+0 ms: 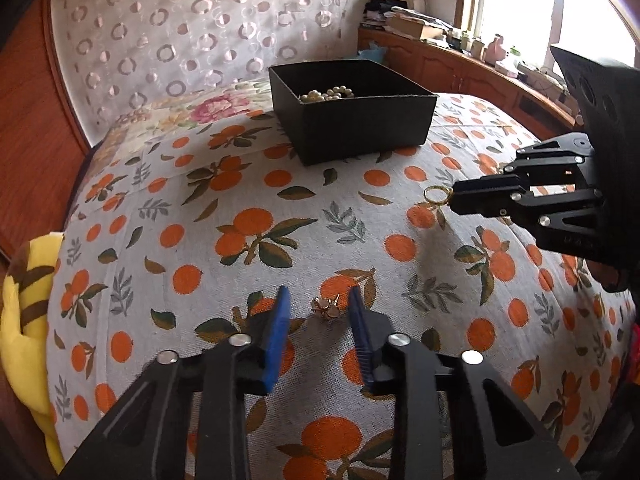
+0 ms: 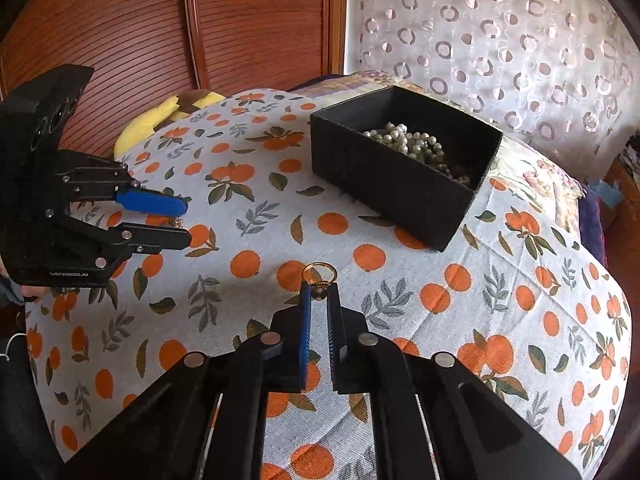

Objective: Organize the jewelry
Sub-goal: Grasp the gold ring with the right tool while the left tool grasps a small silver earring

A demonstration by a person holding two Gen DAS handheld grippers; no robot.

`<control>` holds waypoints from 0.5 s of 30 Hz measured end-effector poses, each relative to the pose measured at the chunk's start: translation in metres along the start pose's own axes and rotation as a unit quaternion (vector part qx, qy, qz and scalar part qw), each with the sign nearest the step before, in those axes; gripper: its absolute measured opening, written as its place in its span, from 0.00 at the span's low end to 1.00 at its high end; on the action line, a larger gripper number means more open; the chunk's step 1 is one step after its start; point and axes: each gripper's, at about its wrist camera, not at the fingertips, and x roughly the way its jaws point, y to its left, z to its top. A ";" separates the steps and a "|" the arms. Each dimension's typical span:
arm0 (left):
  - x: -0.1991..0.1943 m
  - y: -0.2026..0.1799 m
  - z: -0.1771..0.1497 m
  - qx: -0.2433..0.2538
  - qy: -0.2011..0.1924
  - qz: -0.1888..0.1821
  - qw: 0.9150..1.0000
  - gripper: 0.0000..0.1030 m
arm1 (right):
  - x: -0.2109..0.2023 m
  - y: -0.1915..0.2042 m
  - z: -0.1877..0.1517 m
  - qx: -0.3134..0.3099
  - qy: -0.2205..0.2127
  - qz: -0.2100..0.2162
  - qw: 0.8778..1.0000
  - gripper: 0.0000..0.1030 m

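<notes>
Left gripper (image 1: 318, 312) was spread around a small gold brooch-like piece (image 1: 326, 308) on the bedspread (image 1: 248, 184); right gripper (image 2: 319, 300) was pinching a gold ring (image 2: 319, 273).
Ring was held above the bedspread, lower half hidden between the pads. Black box (image 2: 384, 184) sat further back with pearl beads (image 2: 404, 140) inside, partly cut off by its wall. Flower piece was too small to identify; contact with the pads was unclear.
</notes>
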 end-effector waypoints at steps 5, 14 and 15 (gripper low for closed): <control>-0.001 -0.005 0.000 0.009 -0.003 -0.002 1.000 0.13 | 0.000 -0.002 0.006 0.001 -0.010 -0.002 1.000 0.09; -0.004 -0.001 0.028 -0.005 -0.034 -0.001 0.999 0.13 | -0.012 -0.013 0.025 0.001 -0.043 -0.021 0.999 0.09; -0.004 0.000 0.032 -0.006 -0.038 -0.001 0.999 0.13 | -0.013 -0.015 0.028 0.002 -0.048 -0.025 0.999 0.09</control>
